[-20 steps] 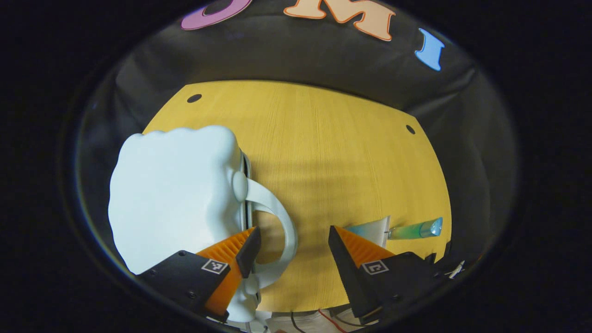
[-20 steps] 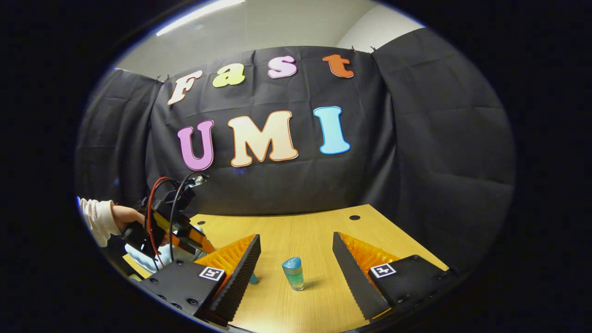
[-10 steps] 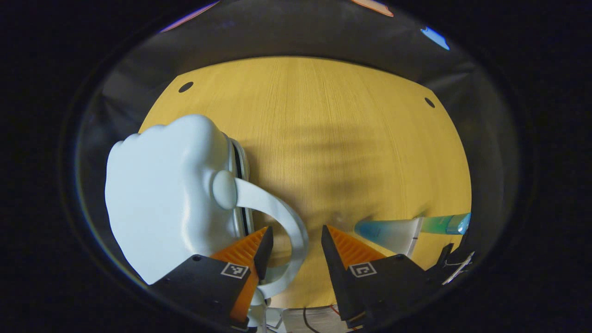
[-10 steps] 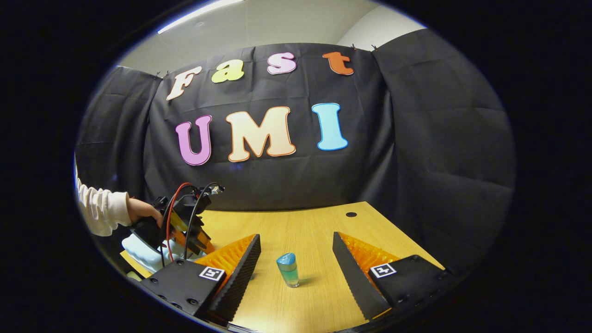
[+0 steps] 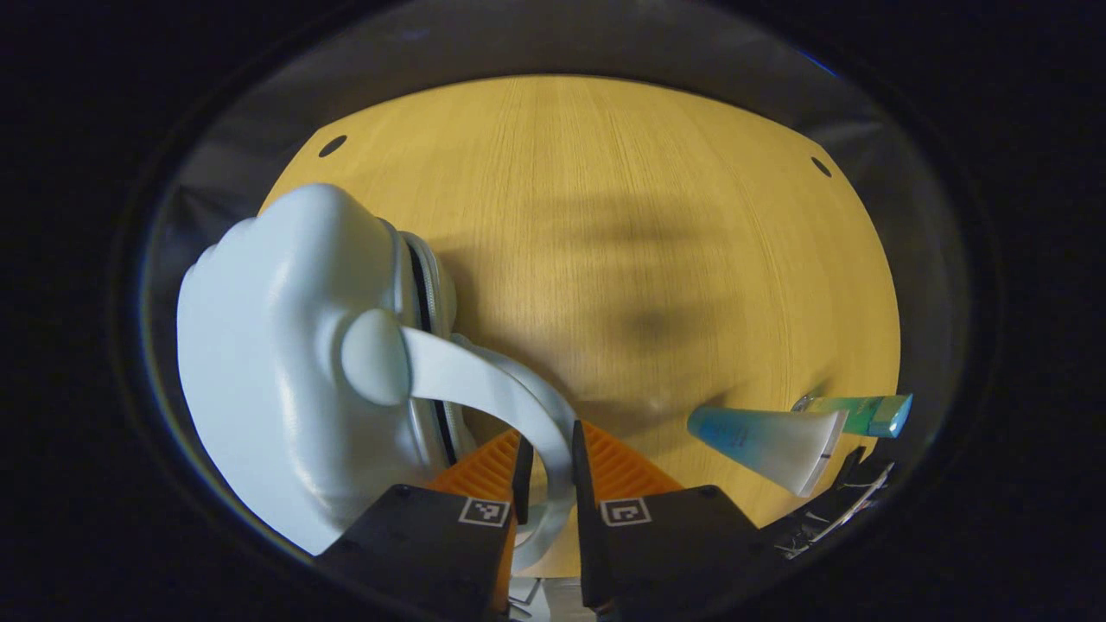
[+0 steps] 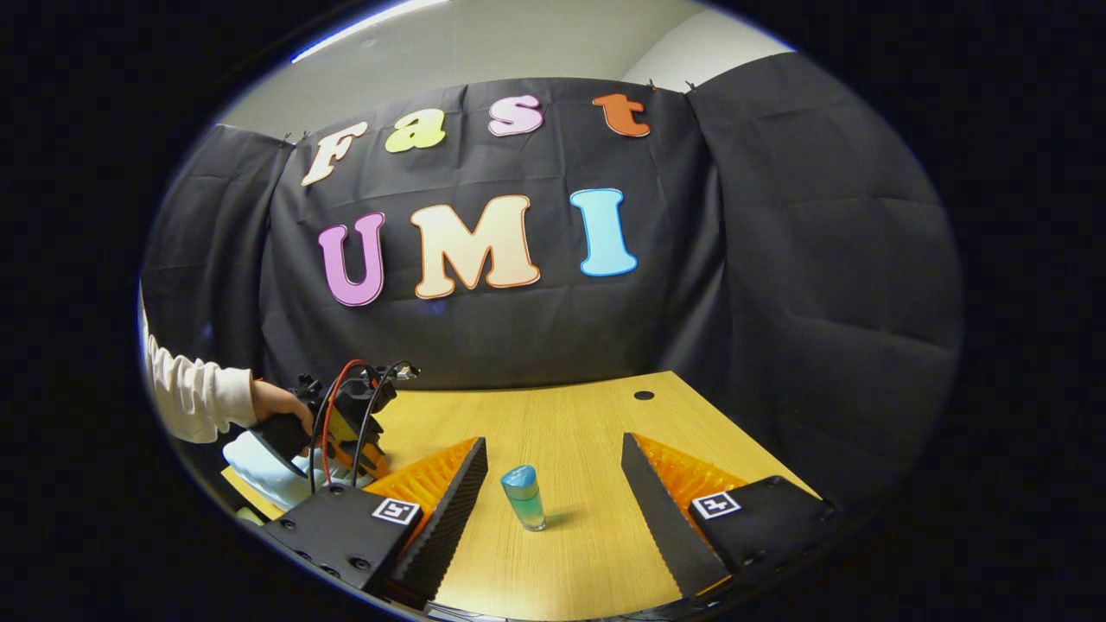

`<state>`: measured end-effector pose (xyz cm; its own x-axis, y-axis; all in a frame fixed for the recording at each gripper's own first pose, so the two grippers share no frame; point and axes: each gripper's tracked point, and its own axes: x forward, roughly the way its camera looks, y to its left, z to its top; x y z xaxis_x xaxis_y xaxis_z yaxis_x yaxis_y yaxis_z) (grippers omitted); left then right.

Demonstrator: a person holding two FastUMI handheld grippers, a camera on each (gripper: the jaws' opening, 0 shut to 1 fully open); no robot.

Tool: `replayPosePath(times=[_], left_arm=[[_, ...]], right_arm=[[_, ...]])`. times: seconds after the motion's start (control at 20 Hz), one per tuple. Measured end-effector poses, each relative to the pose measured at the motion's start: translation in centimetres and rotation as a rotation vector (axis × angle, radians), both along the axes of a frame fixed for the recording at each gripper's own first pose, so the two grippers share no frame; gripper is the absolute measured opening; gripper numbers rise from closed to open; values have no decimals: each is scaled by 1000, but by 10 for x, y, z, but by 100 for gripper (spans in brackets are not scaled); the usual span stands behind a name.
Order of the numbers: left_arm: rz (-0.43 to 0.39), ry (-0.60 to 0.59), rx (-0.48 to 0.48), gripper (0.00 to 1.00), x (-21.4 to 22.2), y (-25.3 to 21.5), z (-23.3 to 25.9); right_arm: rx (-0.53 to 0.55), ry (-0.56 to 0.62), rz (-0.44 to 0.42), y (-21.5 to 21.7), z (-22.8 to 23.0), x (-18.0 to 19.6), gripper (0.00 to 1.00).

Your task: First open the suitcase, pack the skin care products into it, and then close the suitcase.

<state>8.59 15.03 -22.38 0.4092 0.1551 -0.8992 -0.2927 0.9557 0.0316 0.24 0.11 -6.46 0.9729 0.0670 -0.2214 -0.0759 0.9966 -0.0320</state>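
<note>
Left gripper (image 5: 546,462): fingers drawn in close, both pressing on the curved strap handle (image 5: 492,393) of the suitcase (image 5: 285,371), which passes down between them. The handle arcs from a round boss on the shell and its lower end runs out of sight behind the gripper body. The suitcase is a small pale blue-white hard shell, lying on the left part of the yellow wooden table (image 5: 622,216), its zip seam facing the table's middle; the two halves sit together, so it reads as not yet opened. To the right of the gripper, near the table's front edge, a white tube with a blue end (image 5: 765,436) lies on its side, and just beyond it a green-to-blue bottle (image 5: 860,415) shows, foreshortened. Right gripper (image 6: 553,492): fingers wide apart, nothing between them touching either one, hovering low above the table. The same green-blue bottle (image 6: 524,497) stands upright on the table ahead, in the gap between the fingers but farther off. At the left of the right gripper view, a hand (image 6: 281,402) with a pale sleeve holds the left gripper (image 6: 346,423), cables looping over it, tilted down over the suitcase (image 6: 259,466) at the table's left edge.
</note>
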Motion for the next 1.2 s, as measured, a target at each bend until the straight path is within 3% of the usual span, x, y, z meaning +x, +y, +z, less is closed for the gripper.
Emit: replayPosePath(times=[0.1, 0.35, 0.8, 1.2], left_arm=[[1, 5, -4, 14, 1, -1, 0], [31, -26, -64, 6, 1, -6, 8], [31, -138, -125, 5, -3, -17, 66], [69, -288, -133, 5, -47, 24, 168]], right_arm=[[-11, 0, 3, 0, -1, -1, 98], [-12, 3, 14, 5, -2, -3, 98], [13, 20, 91, 36, -9, -3, 98], [63, 21, 162, 72, -13, -1, 98]])
